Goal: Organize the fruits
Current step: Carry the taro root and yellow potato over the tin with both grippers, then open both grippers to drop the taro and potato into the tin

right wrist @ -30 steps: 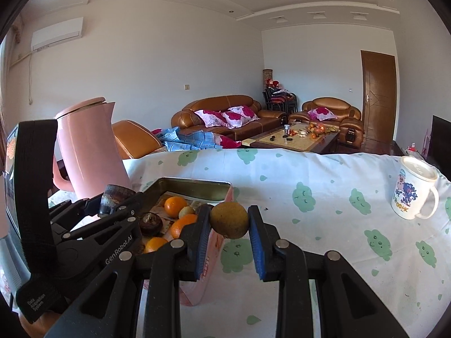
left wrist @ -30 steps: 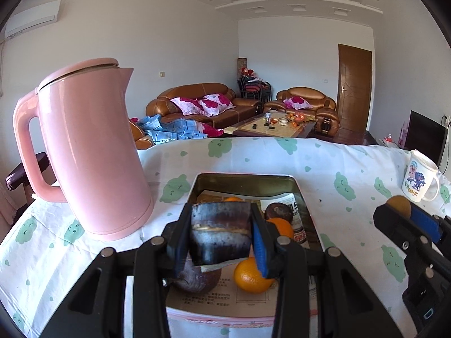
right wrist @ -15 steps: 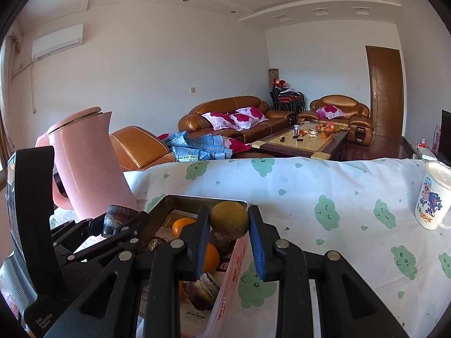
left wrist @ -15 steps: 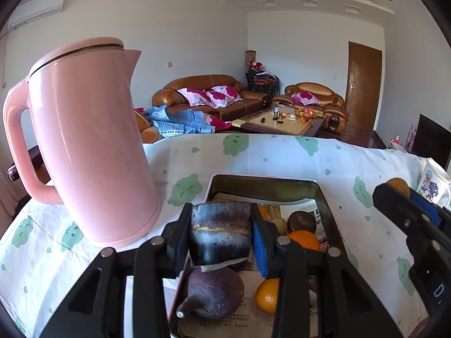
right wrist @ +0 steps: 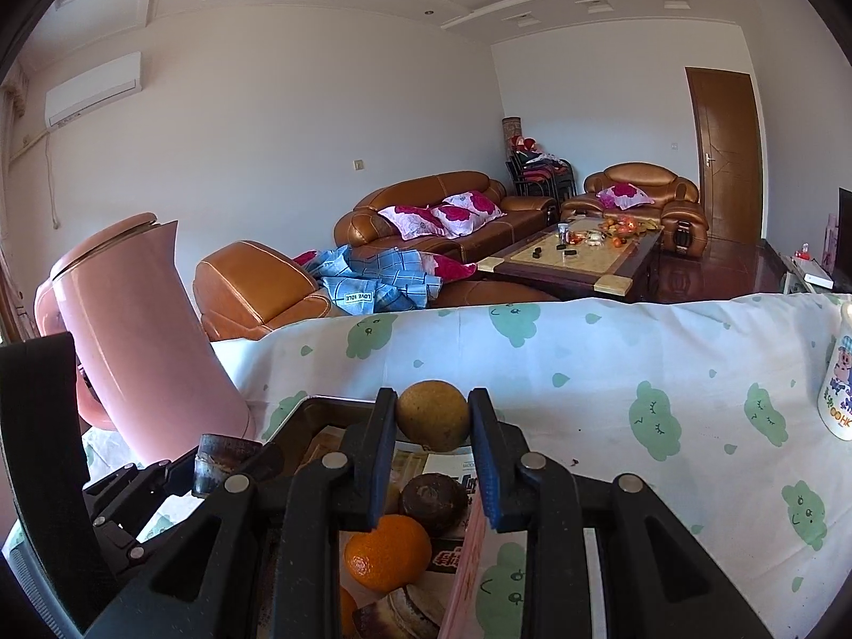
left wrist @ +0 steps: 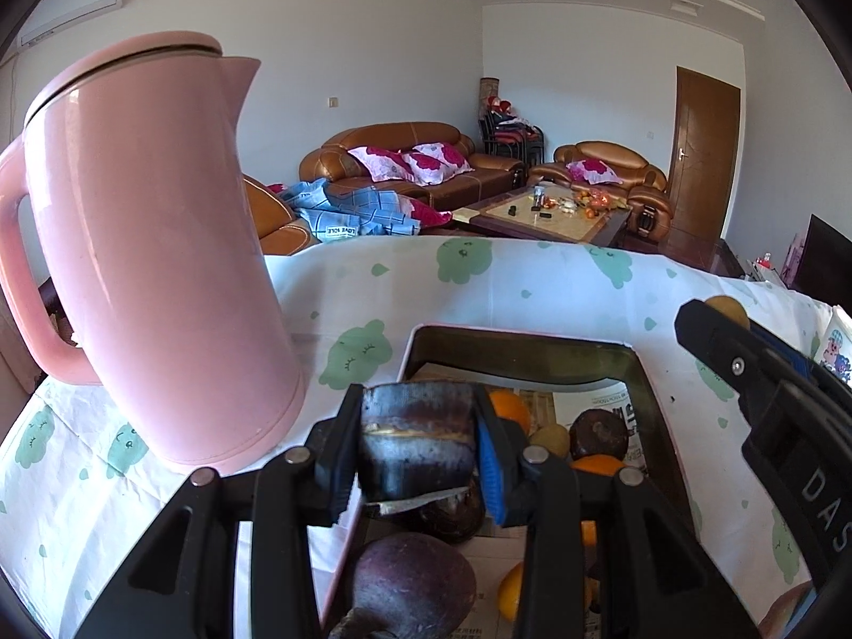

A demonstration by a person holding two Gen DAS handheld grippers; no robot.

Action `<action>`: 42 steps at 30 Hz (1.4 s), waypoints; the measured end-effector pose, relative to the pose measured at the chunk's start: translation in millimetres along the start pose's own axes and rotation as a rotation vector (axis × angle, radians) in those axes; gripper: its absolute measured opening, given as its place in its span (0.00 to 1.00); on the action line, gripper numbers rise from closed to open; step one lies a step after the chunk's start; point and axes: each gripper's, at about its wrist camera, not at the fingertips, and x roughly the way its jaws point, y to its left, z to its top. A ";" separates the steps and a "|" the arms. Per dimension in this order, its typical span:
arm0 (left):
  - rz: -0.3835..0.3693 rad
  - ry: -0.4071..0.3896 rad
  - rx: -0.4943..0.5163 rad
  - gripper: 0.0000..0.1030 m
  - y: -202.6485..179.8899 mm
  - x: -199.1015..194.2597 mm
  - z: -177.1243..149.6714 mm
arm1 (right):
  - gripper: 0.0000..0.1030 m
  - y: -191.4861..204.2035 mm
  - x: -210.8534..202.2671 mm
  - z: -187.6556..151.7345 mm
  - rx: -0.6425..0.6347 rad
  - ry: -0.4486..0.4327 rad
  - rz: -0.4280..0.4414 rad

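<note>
Left gripper (left wrist: 420, 458): lower centre of the left wrist view; jaws clamped on a dark sugarcane piece (left wrist: 418, 439), a short cylinder.
Sugarcane piece, axis: long axis roughly upright between the pads, cut end up, a strip of peel hanging from its lower edge; held over the near left part of the tray.
Right gripper (right wrist: 432, 471): lower centre of the right wrist view; jaws closed narrow on a round yellow-brown fruit (right wrist: 432, 415). Round, so no long axis to give; held above the tray's right side.
Tray (left wrist: 519, 338): metal, paper-lined, on the table just right of the pink kettle (left wrist: 154, 245).
Tray contents, near to far: purple fruit (left wrist: 412, 588) at the bottom edge; oranges (right wrist: 387, 559); dark brown round fruit (left wrist: 599, 434); small yellowish fruit behind.
Done, by judgement: several fruits already gathered in the tray.
Left, by judgement: both carried items not yet released; no loose fruit visible on the cloth (right wrist: 612, 362).
Far right: printed mug (right wrist: 838, 381), partly cut off by the frame.
</note>
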 end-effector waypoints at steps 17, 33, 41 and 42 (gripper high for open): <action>0.010 0.031 0.045 0.38 -8.5 10.2 -0.5 | 0.29 -5.3 45.0 -9.4 -0.035 0.153 -0.014; 0.025 0.056 0.115 0.38 -17.4 11.8 -6.2 | 0.29 -5.9 65.0 -8.6 -0.077 0.247 0.027; 0.030 0.065 0.171 0.38 -27.3 15.1 -10.1 | 0.29 1.7 72.4 -14.2 -0.117 0.294 0.092; 0.031 0.065 0.170 0.38 -27.2 14.9 -10.1 | 0.29 0.6 71.6 -14.6 -0.110 0.289 0.102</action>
